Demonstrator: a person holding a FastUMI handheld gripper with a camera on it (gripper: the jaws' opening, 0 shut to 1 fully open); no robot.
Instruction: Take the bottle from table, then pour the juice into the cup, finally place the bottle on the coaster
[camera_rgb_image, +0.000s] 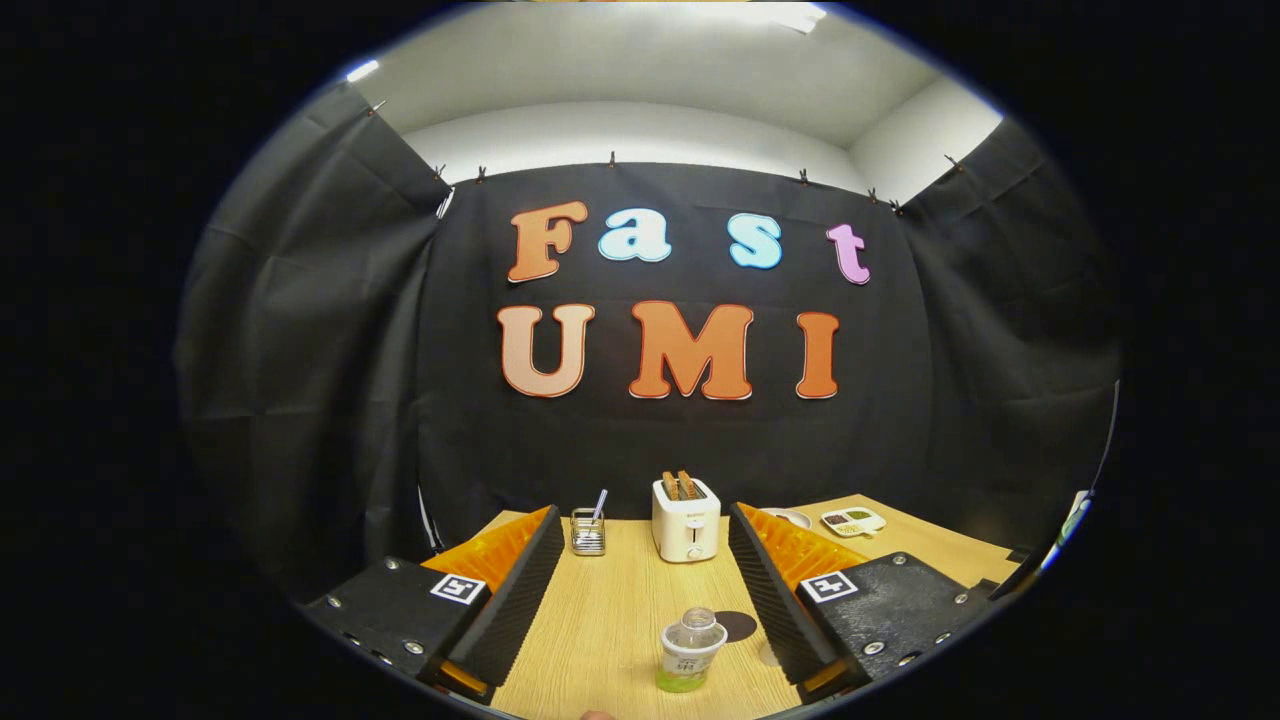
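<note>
A small clear bottle stands upright on the wooden table, uncapped, with a little green juice at its bottom. It sits between my two fingers, nearer the right one and touching neither. My gripper is open, its jaws wide apart with black ribbed pads. A dark round coaster lies flat just behind the bottle to its right. A pale round shape, possibly the cup, shows at the inner edge of the right finger, mostly hidden.
A white toaster with two slices of toast stands beyond the fingertips at the table's back. A wire holder with a utensil is to its left. A plate and a divided dish lie at the back right.
</note>
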